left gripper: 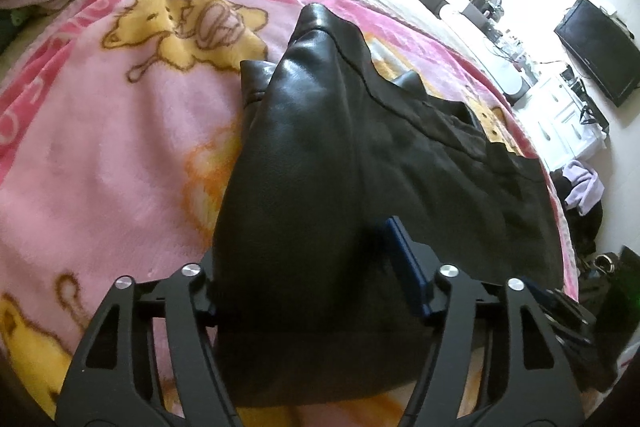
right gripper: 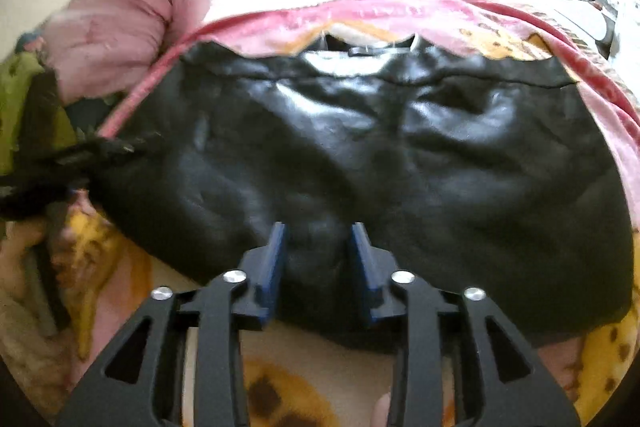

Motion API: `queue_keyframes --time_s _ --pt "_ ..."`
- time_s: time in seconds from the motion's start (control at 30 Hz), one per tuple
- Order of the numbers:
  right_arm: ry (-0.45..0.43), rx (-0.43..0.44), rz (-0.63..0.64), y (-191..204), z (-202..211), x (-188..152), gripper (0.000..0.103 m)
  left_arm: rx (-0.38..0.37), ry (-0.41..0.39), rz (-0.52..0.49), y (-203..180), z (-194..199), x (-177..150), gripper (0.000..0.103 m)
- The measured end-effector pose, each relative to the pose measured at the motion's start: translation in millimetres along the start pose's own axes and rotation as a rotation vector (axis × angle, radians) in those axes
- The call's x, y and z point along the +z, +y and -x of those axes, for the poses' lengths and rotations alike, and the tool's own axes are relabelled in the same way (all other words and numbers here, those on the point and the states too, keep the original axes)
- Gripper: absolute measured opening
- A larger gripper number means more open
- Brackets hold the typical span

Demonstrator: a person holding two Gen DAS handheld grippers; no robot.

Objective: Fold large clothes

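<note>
A black leather jacket [right gripper: 360, 147] lies on the bed's pink cartoon blanket [left gripper: 100, 155], its near edge bunched between the left hand-held gripper's [left gripper: 316, 291] parted jaws, while the right hand-held gripper [right gripper: 318, 267] straddles the hem, partly open.

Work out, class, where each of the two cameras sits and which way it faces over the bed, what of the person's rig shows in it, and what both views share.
Left wrist: sits on the left gripper, tilted down along a raised fold of the black leather jacket on the pink blanket; television at far right.
Right wrist: sits on the right gripper, tilted down over the jacket's spread back, collar at the far edge; the other gripper shows at left, blurred.
Shared: the jacket, the blanket, the bed.
</note>
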State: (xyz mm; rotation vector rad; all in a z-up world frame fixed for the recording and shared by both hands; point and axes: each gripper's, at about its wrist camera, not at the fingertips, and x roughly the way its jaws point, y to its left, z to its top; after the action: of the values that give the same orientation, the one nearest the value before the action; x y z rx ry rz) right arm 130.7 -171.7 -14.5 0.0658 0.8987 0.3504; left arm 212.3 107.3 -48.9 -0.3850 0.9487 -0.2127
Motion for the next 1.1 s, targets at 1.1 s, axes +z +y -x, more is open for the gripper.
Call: queue_keyframes --time_s 1.1 --pt "0.187 0.205 -0.007 84.1 4.2 198.5 0.089 -0.080 -0.257 -0.163 -116.3 85.5 -3.2 0.020"
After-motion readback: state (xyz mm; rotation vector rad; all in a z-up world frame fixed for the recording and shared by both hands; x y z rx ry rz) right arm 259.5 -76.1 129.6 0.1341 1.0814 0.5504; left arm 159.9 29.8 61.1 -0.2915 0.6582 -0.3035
